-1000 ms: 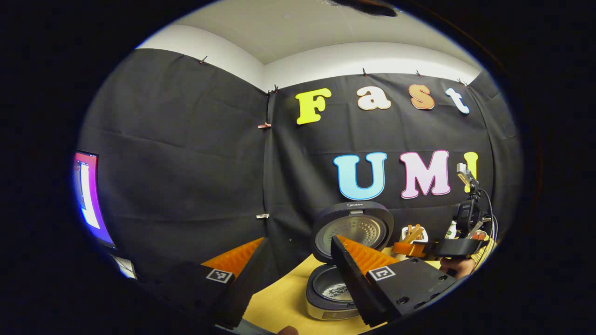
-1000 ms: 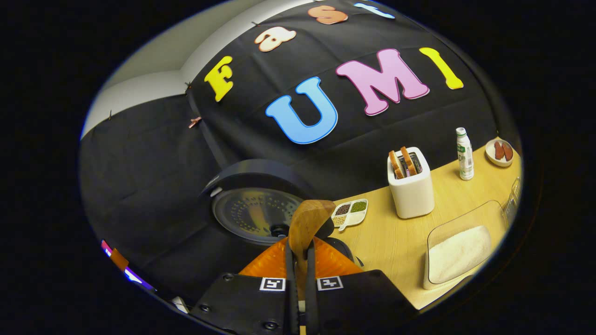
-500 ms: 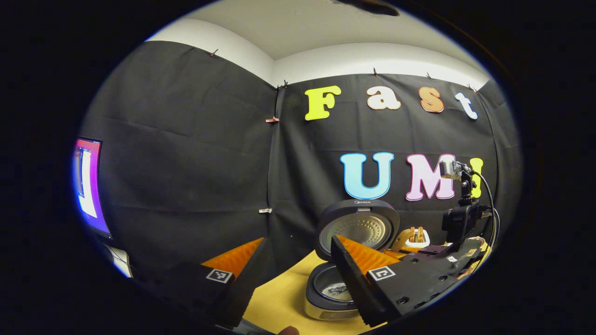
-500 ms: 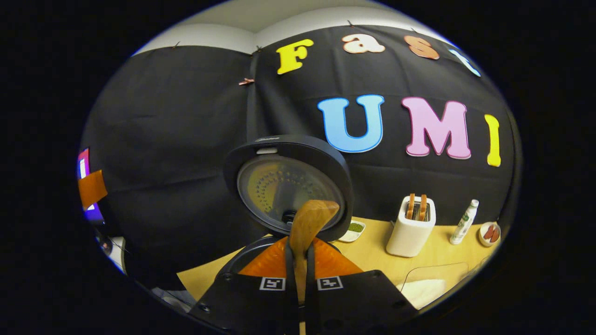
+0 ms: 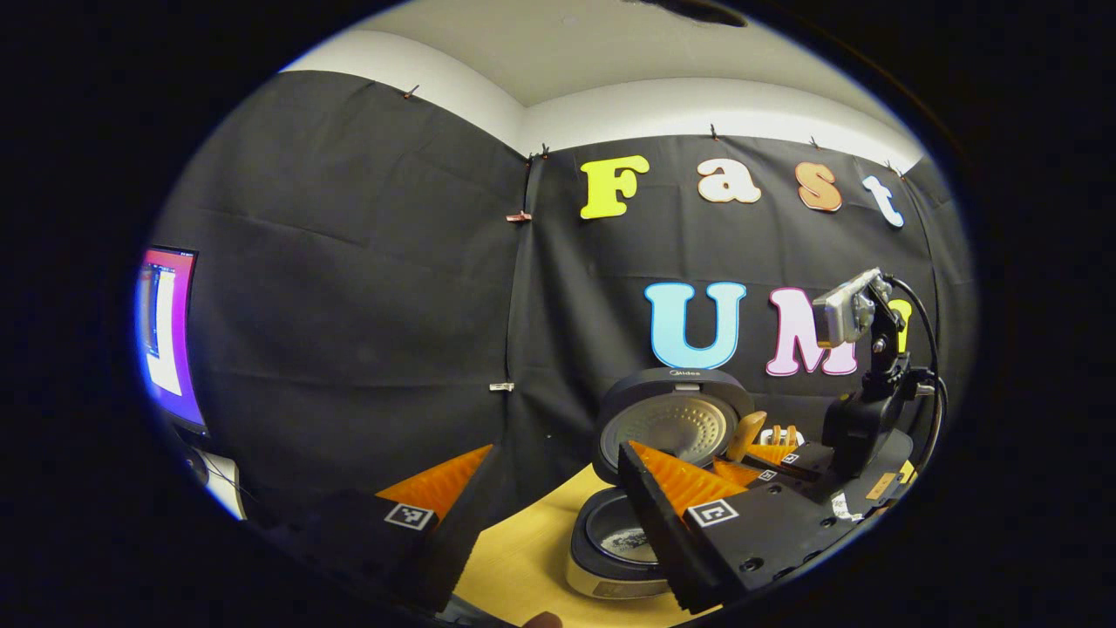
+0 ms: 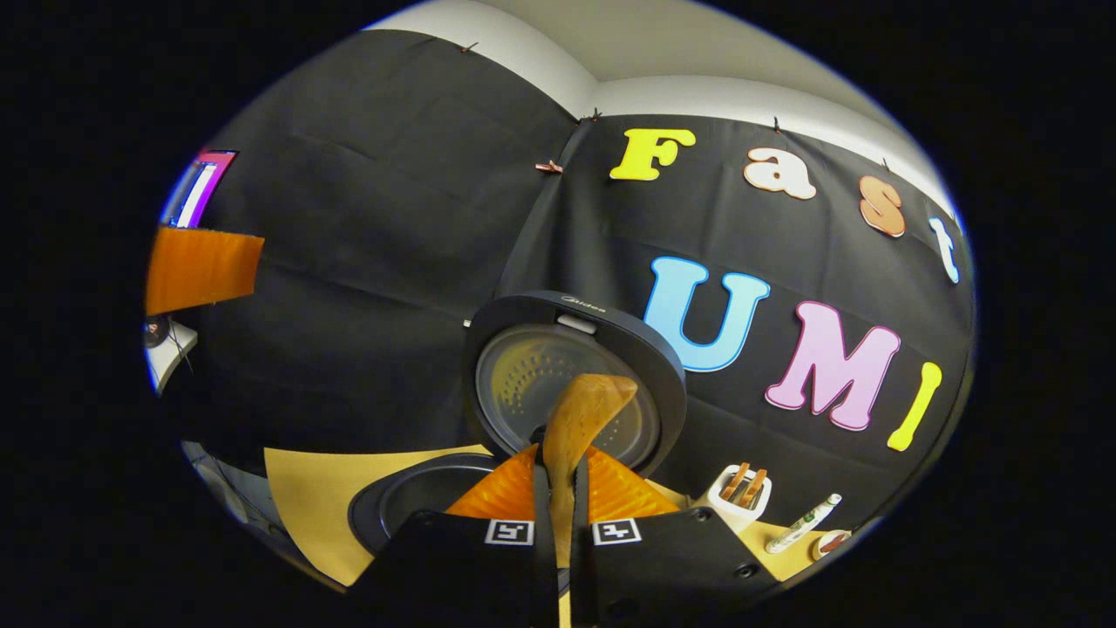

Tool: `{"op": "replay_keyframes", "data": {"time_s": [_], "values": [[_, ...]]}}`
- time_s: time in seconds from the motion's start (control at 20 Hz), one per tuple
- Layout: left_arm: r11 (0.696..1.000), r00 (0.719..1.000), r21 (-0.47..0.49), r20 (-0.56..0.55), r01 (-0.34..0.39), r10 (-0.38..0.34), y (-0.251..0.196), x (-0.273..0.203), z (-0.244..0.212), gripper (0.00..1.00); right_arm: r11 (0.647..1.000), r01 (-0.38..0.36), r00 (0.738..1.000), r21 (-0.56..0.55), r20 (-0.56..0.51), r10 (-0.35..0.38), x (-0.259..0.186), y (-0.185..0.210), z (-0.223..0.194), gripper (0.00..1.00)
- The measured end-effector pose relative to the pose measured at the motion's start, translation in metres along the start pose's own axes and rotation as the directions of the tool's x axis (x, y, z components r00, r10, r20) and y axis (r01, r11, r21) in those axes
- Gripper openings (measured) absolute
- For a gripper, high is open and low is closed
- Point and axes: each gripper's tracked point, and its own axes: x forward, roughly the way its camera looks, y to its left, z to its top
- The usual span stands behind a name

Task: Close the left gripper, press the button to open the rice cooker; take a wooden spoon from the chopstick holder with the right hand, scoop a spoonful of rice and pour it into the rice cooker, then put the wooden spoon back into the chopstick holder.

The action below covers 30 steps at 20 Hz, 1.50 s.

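The rice cooker [image 5: 610,558] stands open on the wooden table, its lid [image 5: 673,420] upright, with some rice in the inner pot [image 5: 624,542]. My left gripper [image 5: 558,493] is open and holds nothing; it hovers in front of and left of the cooker. My right gripper [image 6: 559,462] is shut on the handle of the wooden spoon [image 6: 587,412], whose bowl points at the raised lid [image 6: 571,366] above the pot [image 6: 410,499]. In the left gripper view the right gripper [image 5: 789,462] with the spoon [image 5: 746,434] hangs just right of the lid.
A white toaster [image 6: 737,495] with toast, a small bottle [image 6: 802,523] and a little dish [image 6: 828,542] stand on the table [image 6: 305,488] to the right of the cooker. A lit monitor [image 5: 164,336] is at far left. A finger [image 6: 202,269] of the other gripper shows at upper left.
My right gripper has rolled and swung left with the spoon, bringing it in front of the cooker lid; the rice container has left its view. The left gripper has stayed open, nearly still.
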Motion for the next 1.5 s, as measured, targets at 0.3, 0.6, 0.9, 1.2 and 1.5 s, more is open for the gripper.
{"op": "replay_keyframes", "data": {"time_s": [0.3,0.6,0.9,1.2,1.5], "values": [[0.999,1.000,0.029,0.002,0.012,-0.012,-0.013,-0.004,0.007,0.92,0.943,0.009,1.000,0.332,0.014,-0.014,-0.003,-0.025,0.012,0.10],[0.998,0.999,0.039,0.007,0.047,-0.048,-0.054,-0.007,0.015,0.90,0.927,0.104,0.993,0.360,0.007,-0.114,-0.032,-0.091,0.005,0.10],[0.986,0.987,0.044,0.004,0.159,-0.160,-0.148,-0.009,0.021,0.92,0.879,0.257,0.964,0.401,-0.047,-0.261,-0.092,-0.197,-0.029,0.10],[0.978,0.978,0.014,0.007,0.207,-0.207,-0.219,-0.017,0.018,0.95,0.824,0.430,0.901,0.370,-0.123,-0.415,-0.167,-0.308,-0.077,0.10],[0.971,0.972,0.038,0.010,0.234,-0.235,-0.269,-0.024,0.018,0.95,0.745,0.567,0.823,0.352,-0.209,-0.528,-0.229,-0.393,-0.133,0.10]]}}
